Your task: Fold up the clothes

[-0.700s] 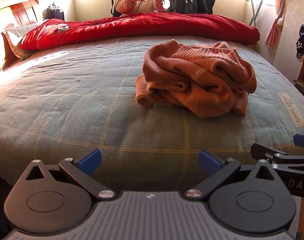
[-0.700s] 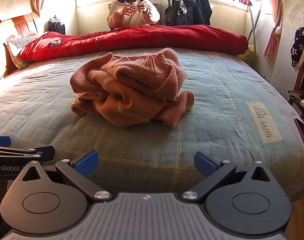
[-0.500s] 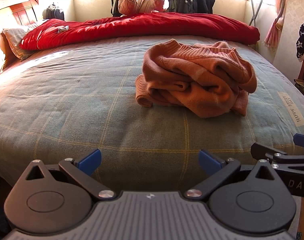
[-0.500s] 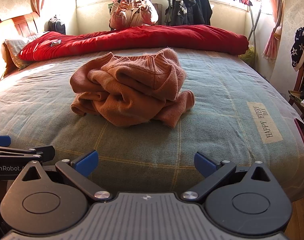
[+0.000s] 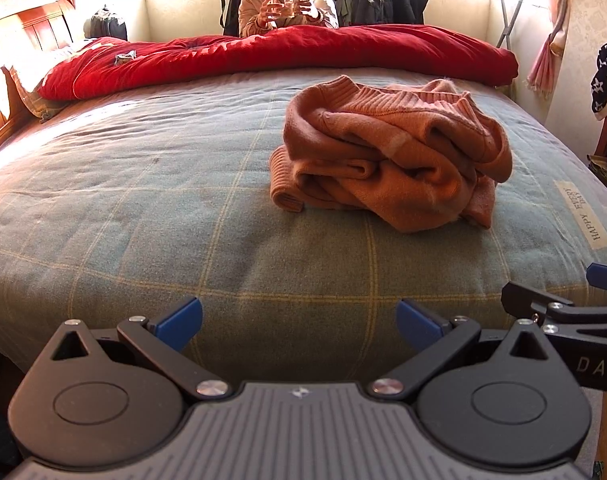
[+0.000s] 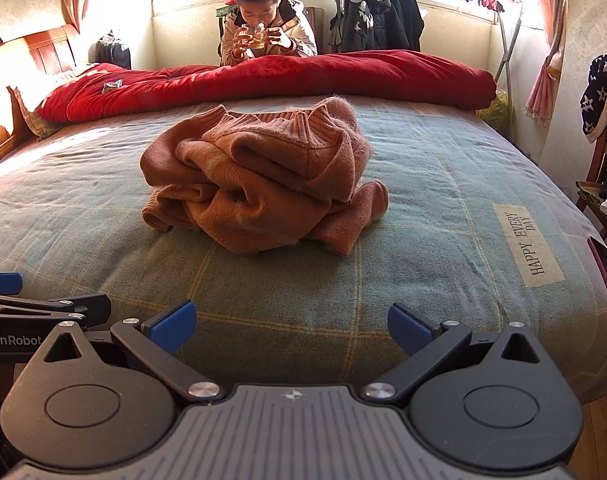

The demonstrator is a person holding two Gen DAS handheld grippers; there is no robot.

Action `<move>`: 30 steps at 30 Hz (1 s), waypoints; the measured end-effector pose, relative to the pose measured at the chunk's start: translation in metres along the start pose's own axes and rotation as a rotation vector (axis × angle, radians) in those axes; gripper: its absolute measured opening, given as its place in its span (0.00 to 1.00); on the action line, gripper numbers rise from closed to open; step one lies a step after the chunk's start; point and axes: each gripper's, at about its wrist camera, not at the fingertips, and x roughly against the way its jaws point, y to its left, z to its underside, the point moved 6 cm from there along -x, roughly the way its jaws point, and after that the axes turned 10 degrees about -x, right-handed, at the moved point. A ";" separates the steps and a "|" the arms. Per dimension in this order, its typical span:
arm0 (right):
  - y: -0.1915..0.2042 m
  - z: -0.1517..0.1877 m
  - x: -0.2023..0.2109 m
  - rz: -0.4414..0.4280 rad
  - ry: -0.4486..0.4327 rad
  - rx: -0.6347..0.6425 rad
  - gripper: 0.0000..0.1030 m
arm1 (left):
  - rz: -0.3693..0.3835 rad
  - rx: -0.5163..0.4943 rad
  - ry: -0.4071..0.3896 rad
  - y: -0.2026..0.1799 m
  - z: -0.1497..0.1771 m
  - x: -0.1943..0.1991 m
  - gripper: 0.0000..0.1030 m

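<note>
A crumpled orange knit sweater [image 5: 391, 160] lies in a heap on the green plaid bed cover [image 5: 143, 200]; in the right wrist view the sweater [image 6: 259, 184] sits at the middle of the cover [image 6: 443, 208]. My left gripper [image 5: 299, 320] is open and empty at the bed's near edge, well short of the sweater. My right gripper [image 6: 291, 326] is open and empty, also at the near edge. Each gripper shows at the other view's side edge.
A rolled red quilt [image 5: 263, 56] lies across the far side of the bed. A person [image 6: 263, 28] sits behind it holding a glass. A clothes rack with coats [image 6: 379, 16] stands at the back. A chair with clothes [image 6: 603, 120] is at right.
Both grippers and the sweater stay still. The person behind the bed has lowered their head and raised a glass to their mouth.
</note>
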 end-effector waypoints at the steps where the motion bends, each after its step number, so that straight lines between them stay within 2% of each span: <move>1: 0.000 0.000 0.000 0.000 0.000 0.000 1.00 | 0.000 0.000 0.000 0.000 0.000 0.000 1.00; 30: 0.001 0.000 0.001 0.001 -0.004 0.005 1.00 | 0.002 0.006 0.005 0.001 0.001 0.000 1.00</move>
